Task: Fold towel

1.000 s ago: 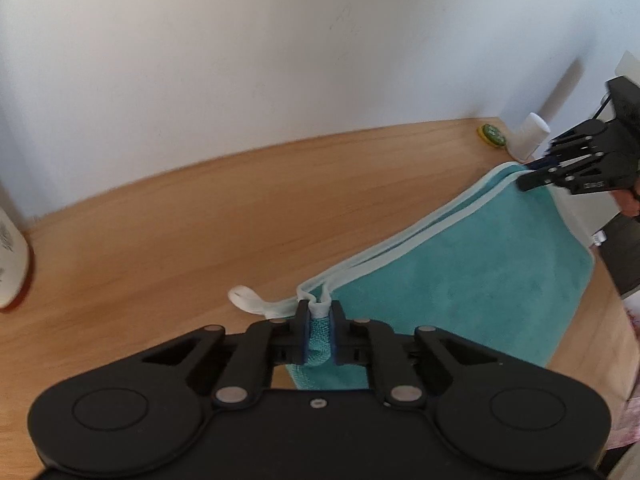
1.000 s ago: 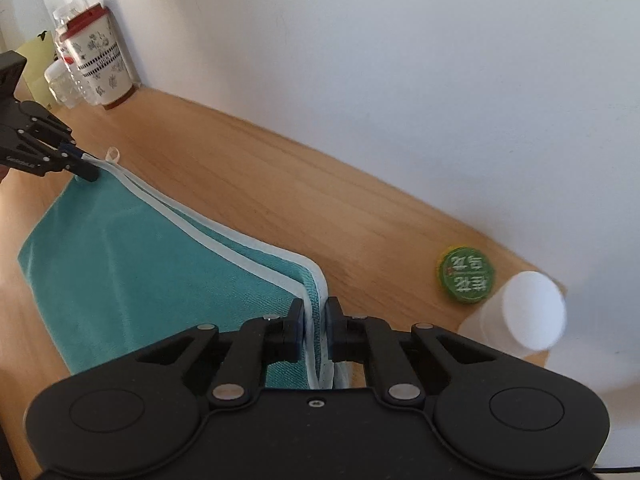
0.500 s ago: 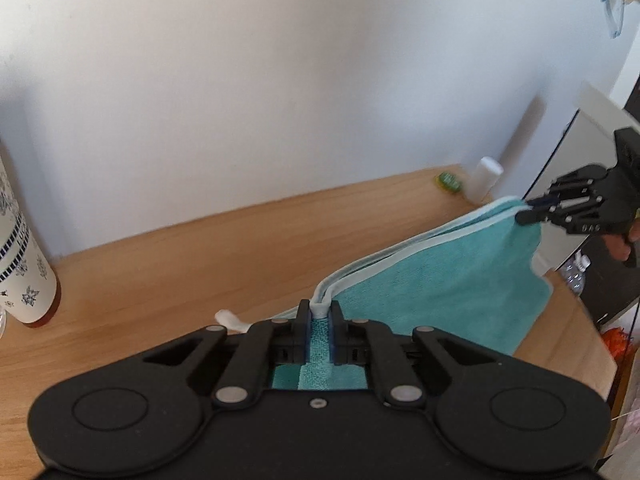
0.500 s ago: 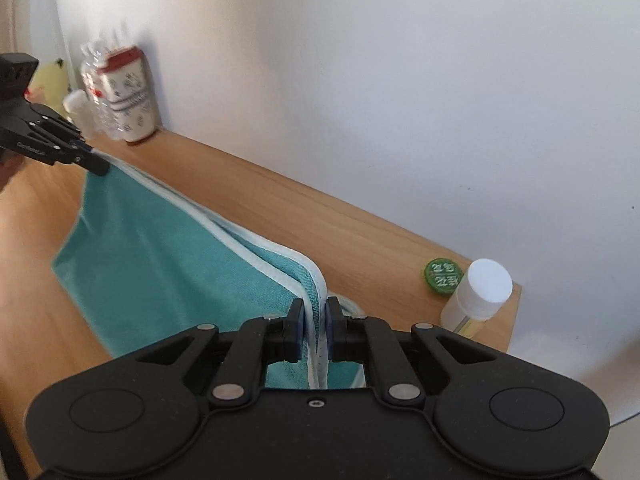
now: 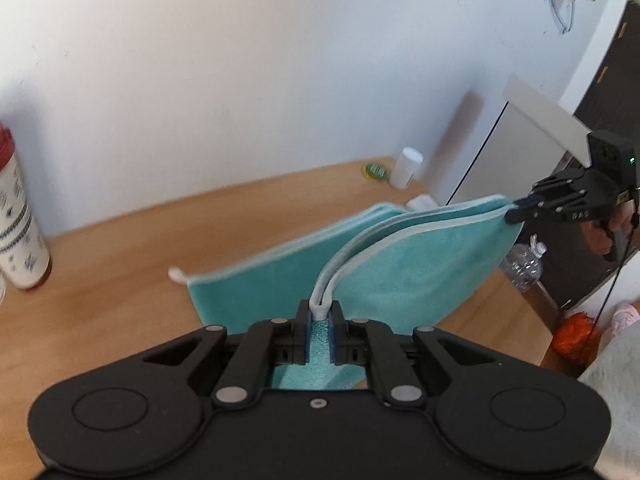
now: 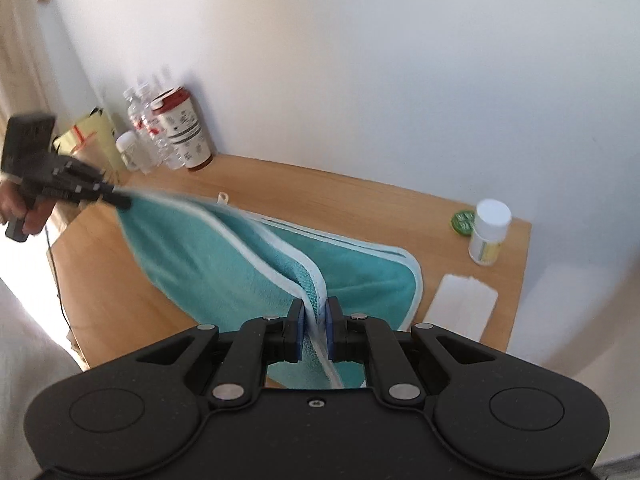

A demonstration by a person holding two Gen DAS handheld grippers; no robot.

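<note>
The teal towel is held up by its white edge, with one corner pinched tight in the left tongs and the other corner pinched tight in the right tongs, while its far part is left lying on the wooden tabletop in front of both tongs. To do this fold well, the two corners should be kept level and pulled gently apart so the edge stays straight. Then the lifted half should be laid down slowly so the white edges are lined up, and both pinches should be kept shut until the cloth is flat.
</note>
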